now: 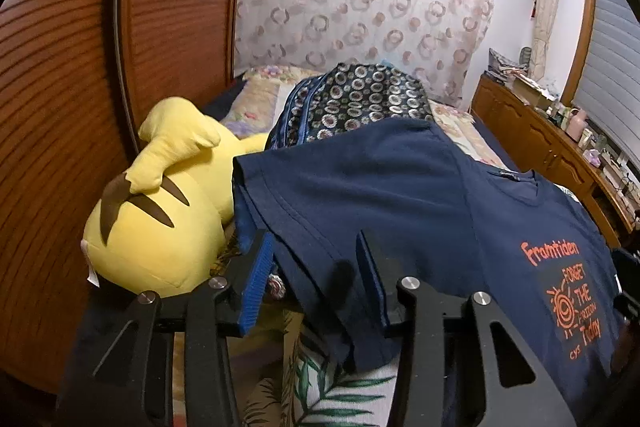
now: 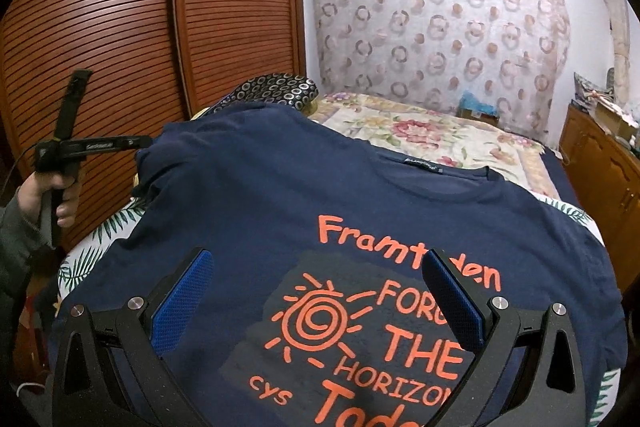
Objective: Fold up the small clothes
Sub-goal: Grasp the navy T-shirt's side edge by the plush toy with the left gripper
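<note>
A navy T-shirt (image 2: 280, 195) with orange print lies face up on the bed; it also shows in the left wrist view (image 1: 380, 187). My left gripper (image 1: 314, 247) is open with its fingers on either side of the left sleeve's hem, the sleeve fabric draped between them. In the right wrist view the left gripper (image 2: 136, 143) sits at the sleeve's edge, held by a hand. My right gripper (image 2: 316, 263) is open and hovers above the shirt's chest print, holding nothing.
A yellow plush toy (image 1: 160, 211) lies left of the shirt. A dark patterned pillow (image 1: 352, 99) sits behind it. Wooden slatted wardrobe doors (image 2: 120, 27) stand on the left. A wooden dresser (image 1: 552, 147) runs along the right. The floral bedspread (image 2: 420, 135) stretches beyond.
</note>
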Demonstrator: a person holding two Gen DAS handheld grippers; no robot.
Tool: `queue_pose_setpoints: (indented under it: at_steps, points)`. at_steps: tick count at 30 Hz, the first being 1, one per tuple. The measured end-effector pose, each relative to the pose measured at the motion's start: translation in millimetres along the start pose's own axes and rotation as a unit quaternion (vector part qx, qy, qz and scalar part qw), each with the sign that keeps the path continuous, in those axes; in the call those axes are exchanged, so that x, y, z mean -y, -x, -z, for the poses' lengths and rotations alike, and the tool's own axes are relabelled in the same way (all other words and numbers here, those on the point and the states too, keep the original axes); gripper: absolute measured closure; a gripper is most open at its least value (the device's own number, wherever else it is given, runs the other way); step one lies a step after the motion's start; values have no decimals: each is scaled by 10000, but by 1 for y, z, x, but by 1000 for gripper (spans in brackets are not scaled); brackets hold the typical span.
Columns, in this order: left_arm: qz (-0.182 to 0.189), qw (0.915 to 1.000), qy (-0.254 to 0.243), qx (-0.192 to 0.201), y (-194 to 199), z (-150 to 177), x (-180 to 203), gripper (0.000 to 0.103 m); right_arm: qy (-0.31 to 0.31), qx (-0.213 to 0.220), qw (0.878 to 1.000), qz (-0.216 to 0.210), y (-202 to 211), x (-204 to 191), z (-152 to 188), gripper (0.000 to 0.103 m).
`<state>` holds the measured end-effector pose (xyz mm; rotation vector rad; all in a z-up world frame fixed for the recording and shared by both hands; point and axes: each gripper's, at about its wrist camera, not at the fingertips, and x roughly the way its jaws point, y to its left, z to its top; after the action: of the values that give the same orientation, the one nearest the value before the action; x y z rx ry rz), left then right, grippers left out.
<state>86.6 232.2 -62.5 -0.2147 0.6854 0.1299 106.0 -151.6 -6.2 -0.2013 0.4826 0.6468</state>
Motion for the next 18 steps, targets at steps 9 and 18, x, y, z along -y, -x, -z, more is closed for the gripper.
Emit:
queue_pose_setpoints:
  at_steps: [9, 18]
  points:
    - [-107, 9990, 144, -410, -28, -6, -12, 59, -59, 14, 10000, -38, 2, -1, 6, 0]
    - [71, 9979, 292, -580, -38, -10, -17, 70, -83, 11, 10000, -28, 1, -6, 11, 0]
